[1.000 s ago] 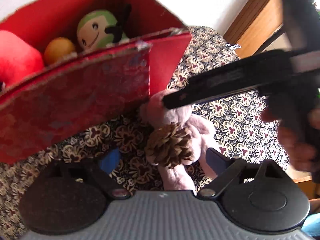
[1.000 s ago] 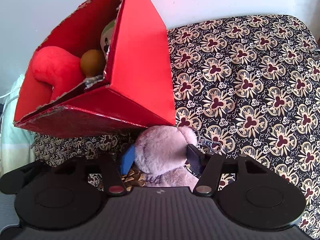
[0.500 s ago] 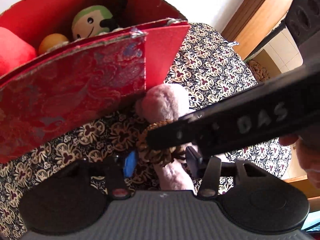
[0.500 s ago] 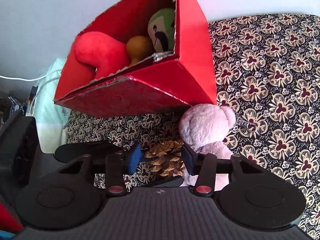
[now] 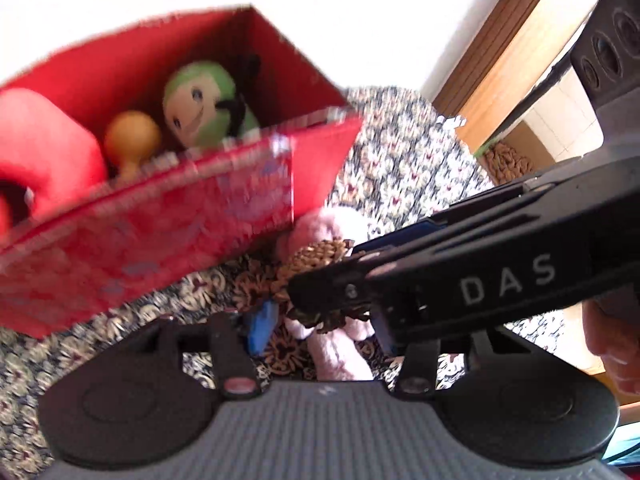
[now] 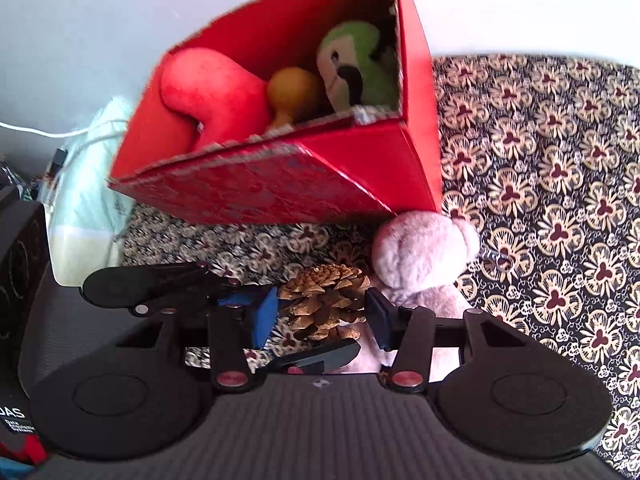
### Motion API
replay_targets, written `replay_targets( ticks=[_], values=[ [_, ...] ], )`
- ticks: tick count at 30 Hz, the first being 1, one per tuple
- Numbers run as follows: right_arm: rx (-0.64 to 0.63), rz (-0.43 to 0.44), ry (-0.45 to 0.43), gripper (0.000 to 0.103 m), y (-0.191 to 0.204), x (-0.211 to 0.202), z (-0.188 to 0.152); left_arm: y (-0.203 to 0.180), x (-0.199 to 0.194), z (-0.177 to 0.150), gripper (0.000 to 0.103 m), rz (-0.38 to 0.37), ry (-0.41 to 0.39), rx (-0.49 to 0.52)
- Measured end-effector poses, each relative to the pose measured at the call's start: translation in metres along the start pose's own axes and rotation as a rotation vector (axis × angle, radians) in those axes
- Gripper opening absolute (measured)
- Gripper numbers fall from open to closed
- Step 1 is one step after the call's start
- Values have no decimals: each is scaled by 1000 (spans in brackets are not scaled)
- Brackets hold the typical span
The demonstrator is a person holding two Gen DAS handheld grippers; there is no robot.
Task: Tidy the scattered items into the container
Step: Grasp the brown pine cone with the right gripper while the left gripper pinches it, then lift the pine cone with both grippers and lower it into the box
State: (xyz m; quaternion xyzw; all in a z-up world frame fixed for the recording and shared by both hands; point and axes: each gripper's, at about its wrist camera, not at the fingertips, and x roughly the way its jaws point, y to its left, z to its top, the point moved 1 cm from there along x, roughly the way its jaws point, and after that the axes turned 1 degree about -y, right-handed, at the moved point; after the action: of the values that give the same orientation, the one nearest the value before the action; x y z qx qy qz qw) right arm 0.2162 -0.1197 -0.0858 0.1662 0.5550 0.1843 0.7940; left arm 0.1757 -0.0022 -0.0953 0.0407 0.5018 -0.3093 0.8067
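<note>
My right tongs (image 6: 320, 314) pinch the pinecone (image 6: 324, 304) between both pads, held half open. My left tongs (image 5: 320, 326) close around the same cone (image 5: 316, 260), though the right tool's black arm (image 5: 480, 276) crosses in front and hides the contact. The pink plush (image 6: 424, 256) lies against the cone, under the red box's (image 6: 280, 196) corner. Only the right view shows a pale bag (image 6: 88, 200) and white cable (image 6: 48, 132); the left shows a wooden frame (image 5: 504, 36). A floral cloth (image 6: 540, 200) covers the surface.
</note>
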Motion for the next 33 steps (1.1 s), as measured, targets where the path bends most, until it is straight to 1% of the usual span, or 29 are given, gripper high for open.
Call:
replay_targets(
  ticks=[9,13,16,18,20,22,25,29,33],
  values=[
    [-52,28,-126,51,39,-60,26,-8,-68,30,50,25,-165,39],
    [-92,35,-180,51,55,-79,45,-1,-85,55,50,35,-211,43],
    [-127,38,-212,51,64,-85,64,8,-86,77,50,61,-223,58],
    [-144,38,-220,51,67,-82,79,20,-77,90,50,60,-202,41],
    [-146,33,-210,51,68,-72,96,33,-64,100,50,56,-171,20],
    [-140,21,-182,51,64,-55,110,44,-44,106,50,53,-135,3],
    [-126,5,-135,51,58,-29,126,56,-20,106,50,51,-84,-21],
    [-113,-22,-61,51,48,5,132,70,11,102,50,40,-24,-60],
    [-97,-40,-10,51,40,30,132,81,36,96,48,35,28,-88]
  ],
)
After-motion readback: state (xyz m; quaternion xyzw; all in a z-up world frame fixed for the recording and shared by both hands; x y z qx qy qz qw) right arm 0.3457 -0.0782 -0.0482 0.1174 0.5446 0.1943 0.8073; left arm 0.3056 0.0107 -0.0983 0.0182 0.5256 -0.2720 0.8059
